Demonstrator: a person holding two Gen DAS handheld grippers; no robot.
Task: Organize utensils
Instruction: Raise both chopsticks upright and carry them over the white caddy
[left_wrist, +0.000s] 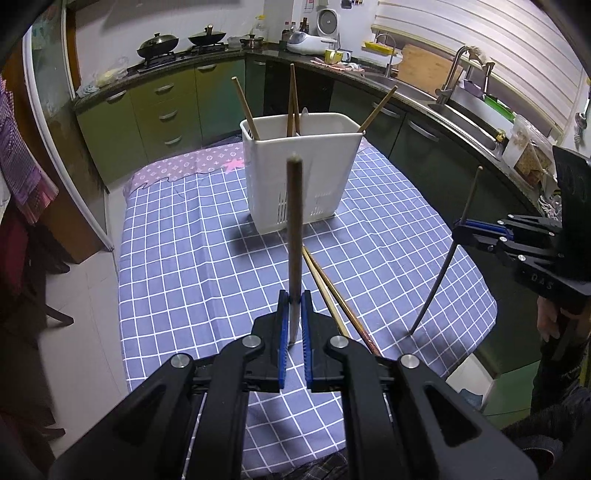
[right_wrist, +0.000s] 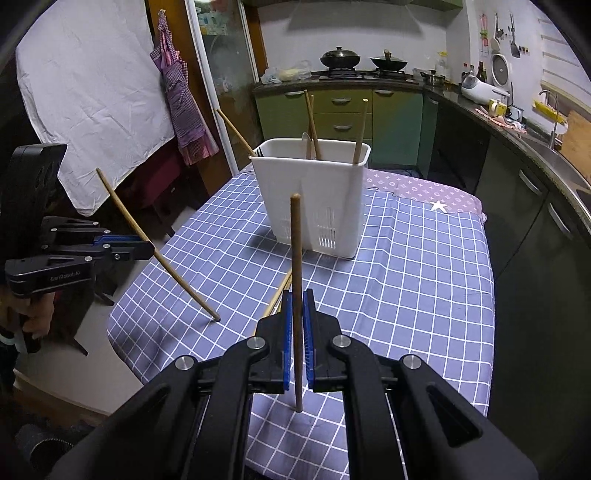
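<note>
"GenRobot.AI" on the left hand-held gripper (right_wrist: 142, 246); "0 4 5" on the right hand-held gripper (left_wrist: 458, 229).

A home kitchen, plainly: green cabinets (left_wrist: 162, 107) wrap the corner, two woks (left_wrist: 158, 43) sit on the gas stove, a rice cooker (left_wrist: 309, 41) stands on the counter, a steel sink (left_wrist: 469, 122) with faucet runs along the side, and an apron (right_wrist: 181, 96) hangs by the door.

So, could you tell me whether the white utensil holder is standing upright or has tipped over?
Upright. The white utensil holder stands on its base on the checked tablecloth, open top upward, with chopsticks leaning out of it.
</note>
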